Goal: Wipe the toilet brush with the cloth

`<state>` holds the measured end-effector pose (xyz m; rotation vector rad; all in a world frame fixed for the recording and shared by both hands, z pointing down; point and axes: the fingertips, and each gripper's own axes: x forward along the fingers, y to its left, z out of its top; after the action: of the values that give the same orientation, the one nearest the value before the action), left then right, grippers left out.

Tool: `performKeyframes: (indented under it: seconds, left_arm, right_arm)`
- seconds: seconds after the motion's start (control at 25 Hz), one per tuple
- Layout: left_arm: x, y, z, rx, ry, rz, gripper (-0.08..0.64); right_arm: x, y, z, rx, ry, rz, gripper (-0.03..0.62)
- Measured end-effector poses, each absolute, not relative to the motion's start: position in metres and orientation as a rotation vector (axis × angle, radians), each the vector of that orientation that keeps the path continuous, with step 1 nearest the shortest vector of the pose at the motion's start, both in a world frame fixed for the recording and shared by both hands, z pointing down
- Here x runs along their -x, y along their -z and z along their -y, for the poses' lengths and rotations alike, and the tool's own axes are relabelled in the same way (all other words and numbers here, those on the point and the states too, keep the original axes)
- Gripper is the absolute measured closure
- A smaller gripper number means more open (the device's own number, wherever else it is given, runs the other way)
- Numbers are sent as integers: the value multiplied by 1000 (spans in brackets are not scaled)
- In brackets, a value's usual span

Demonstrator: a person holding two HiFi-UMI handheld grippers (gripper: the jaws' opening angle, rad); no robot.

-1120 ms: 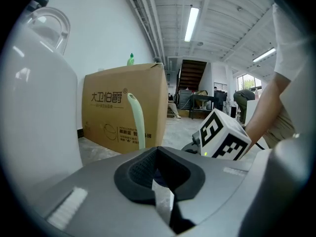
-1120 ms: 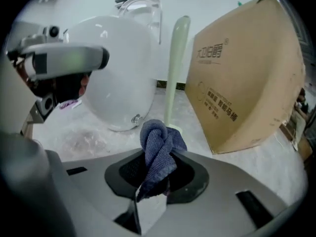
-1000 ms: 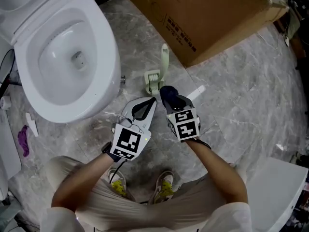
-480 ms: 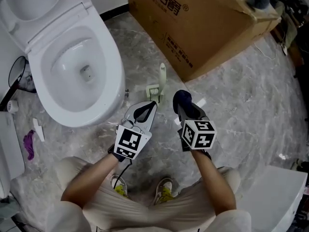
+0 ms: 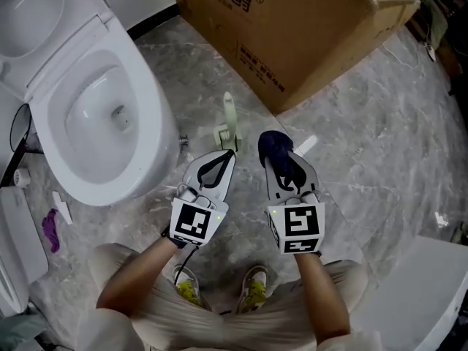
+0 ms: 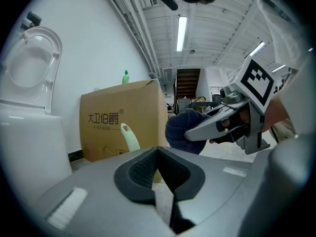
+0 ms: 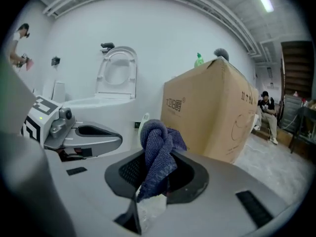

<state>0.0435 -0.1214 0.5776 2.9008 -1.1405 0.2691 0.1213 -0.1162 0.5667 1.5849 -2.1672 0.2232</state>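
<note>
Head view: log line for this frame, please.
left gripper: shut, empty | right gripper: shut on cloth | toilet brush: on floor, untouched | wiping: not started

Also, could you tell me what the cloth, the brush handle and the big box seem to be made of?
Cloth: dark blue woven fabric, matte, looks like microfibre from its ribbed, nubby texture. Brush handle: pale green, smooth, probably plastic. Box: brown cardboard, matte, with printed lettering and a folded edge.

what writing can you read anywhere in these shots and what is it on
"大卫伯爵" followed by an ® mark: printed large on the side of the cardboard box.
Smaller print lower on that box side: too small to read.
No other words or numbers can be read.
</note>
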Motion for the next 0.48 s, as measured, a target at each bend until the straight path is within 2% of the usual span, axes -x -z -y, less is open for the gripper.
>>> performKeyframes:
  seconds: [0.16,0.32,0.48]
  left_arm:
    - [-58,-573,126,-2932,-270,1089,560]
    - [-72,-551,134,-3008,-302,1110,560]
    - [-75,-527,142,-3006,-300,1220,560]
  right_arm:
    - [-118,-572,128,-1562,-98,2147,491]
    - [-129,-583,130,-1644,-239,2120,491]
    - [-134,-573,123,-1614,-203,2095,490]
